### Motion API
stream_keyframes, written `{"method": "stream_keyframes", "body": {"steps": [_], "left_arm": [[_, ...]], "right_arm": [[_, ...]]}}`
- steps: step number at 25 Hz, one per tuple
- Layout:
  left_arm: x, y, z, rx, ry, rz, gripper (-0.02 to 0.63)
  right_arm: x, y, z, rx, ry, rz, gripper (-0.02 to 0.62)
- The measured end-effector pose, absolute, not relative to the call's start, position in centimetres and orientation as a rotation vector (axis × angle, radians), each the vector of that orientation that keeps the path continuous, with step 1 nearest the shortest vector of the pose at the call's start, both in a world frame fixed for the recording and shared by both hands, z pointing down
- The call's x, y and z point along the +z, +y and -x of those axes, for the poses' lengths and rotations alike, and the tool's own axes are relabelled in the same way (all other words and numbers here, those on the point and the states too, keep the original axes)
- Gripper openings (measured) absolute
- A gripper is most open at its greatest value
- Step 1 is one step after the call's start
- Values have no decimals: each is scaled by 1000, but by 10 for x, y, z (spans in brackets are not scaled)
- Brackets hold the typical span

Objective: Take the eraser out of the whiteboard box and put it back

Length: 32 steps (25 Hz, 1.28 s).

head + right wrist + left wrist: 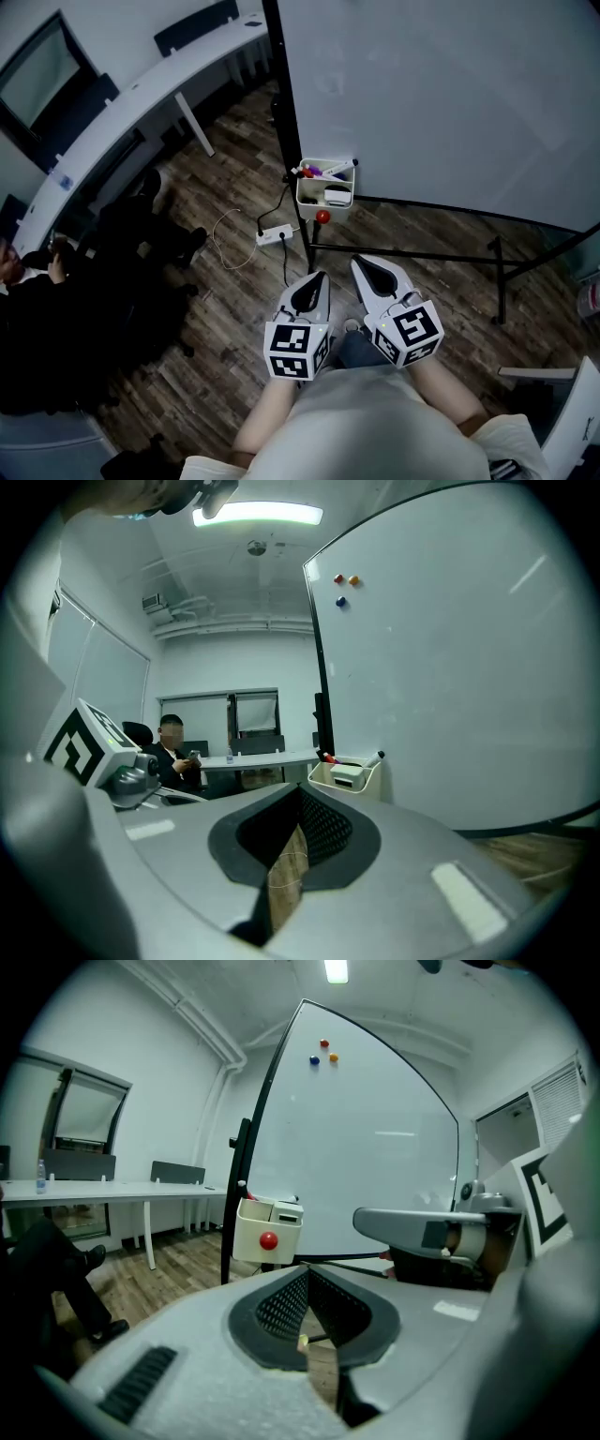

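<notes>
A white whiteboard box hangs at the lower left corner of the whiteboard, with a red magnet on its front. The white eraser lies inside it beside some markers. Both grippers are held side by side, well short of the box, pointing toward it. My left gripper is shut and empty; its view shows the box and the eraser ahead. My right gripper is shut on nothing, and in its view the box sits just beyond the jaw tips.
The whiteboard's black stand has feet across the wooden floor. A power strip with cables lies left of it. A long white desk curves along the left, where a person sits. A white chair stands at the right.
</notes>
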State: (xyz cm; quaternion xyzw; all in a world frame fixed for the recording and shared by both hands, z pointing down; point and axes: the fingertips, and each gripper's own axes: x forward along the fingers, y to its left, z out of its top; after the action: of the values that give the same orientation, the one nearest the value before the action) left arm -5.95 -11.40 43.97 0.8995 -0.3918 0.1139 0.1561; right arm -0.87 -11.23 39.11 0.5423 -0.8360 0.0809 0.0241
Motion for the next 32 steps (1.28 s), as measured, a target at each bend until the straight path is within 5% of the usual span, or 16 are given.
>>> {"method": "stream_keyframes", "body": {"steps": [12, 32], "left_arm": [[438, -163, 42, 326, -1188, -2554, 5], [438, -220, 28, 306, -1336, -2474, 5]], "right_arm": [[391, -165, -11, 214, -2625, -1620, 5], [398, -229, -19, 129, -2662, -1422, 244]]}}
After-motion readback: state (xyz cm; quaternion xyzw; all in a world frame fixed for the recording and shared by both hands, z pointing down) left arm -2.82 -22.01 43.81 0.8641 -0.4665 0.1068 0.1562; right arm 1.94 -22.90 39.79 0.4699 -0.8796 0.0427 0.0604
